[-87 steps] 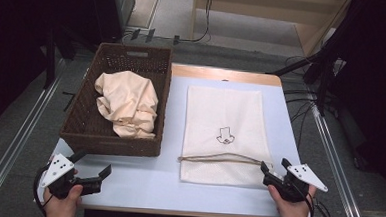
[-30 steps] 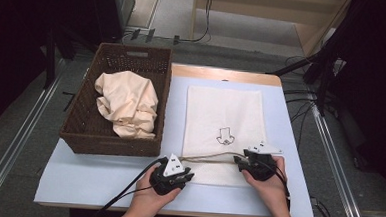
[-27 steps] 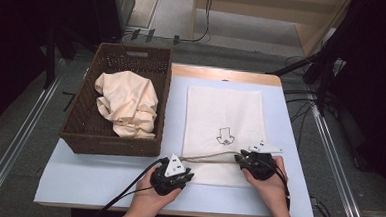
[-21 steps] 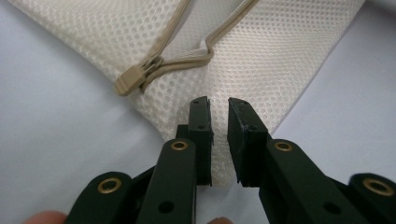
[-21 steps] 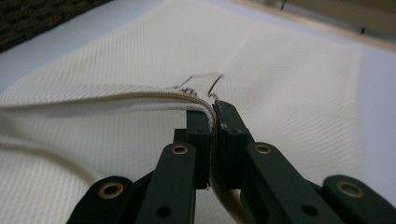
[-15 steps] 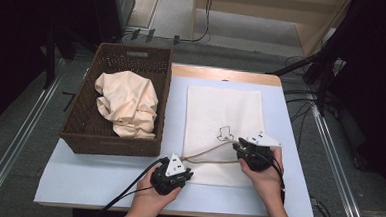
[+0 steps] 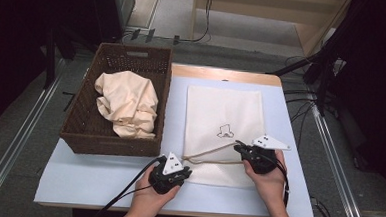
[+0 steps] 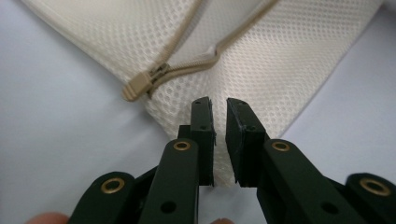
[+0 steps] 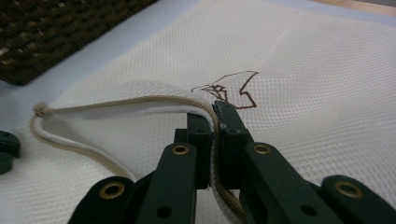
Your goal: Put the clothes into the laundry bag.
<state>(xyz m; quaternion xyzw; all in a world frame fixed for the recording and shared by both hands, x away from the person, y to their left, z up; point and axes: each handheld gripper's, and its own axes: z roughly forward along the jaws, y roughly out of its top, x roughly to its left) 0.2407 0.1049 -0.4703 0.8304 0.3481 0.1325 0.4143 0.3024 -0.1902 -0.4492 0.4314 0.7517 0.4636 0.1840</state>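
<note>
A cream mesh laundry bag [image 7: 224, 121] is laid flat on the pale blue table top [image 7: 97, 176], just to the right of a dark wicker basket [image 7: 115, 134] that holds a crumpled cream cloth [image 7: 128, 101]. A small brown embroidered mark [image 7: 224, 133] is seen near the bag's middle, and a tan zipper [image 9: 140, 101] runs across the bag's near end. The zipper is already parted, and its upper edge is lifted off the lower layer so that a mouth is formed.

That upper zipper edge is pinched in the right gripper [image 9: 215, 122], whose jaws are closed tight on the fabric and tape and held raised above the table. The left gripper [image 8: 218, 122] is set at the bag's near left corner, just beside the zipper slider [image 8: 138, 85]; its jaws are nearly together with a narrow gap between them, and mesh is seen in that gap, but whether the fabric is actually gripped cannot be told.

The step in hand is judged to be the opening of the bag's mouth. The next move appears to call for the lower edge to be held down firmly by the left gripper while the upper edge is drawn higher, so that the cloth in the basket can be put in afterwards.
</note>
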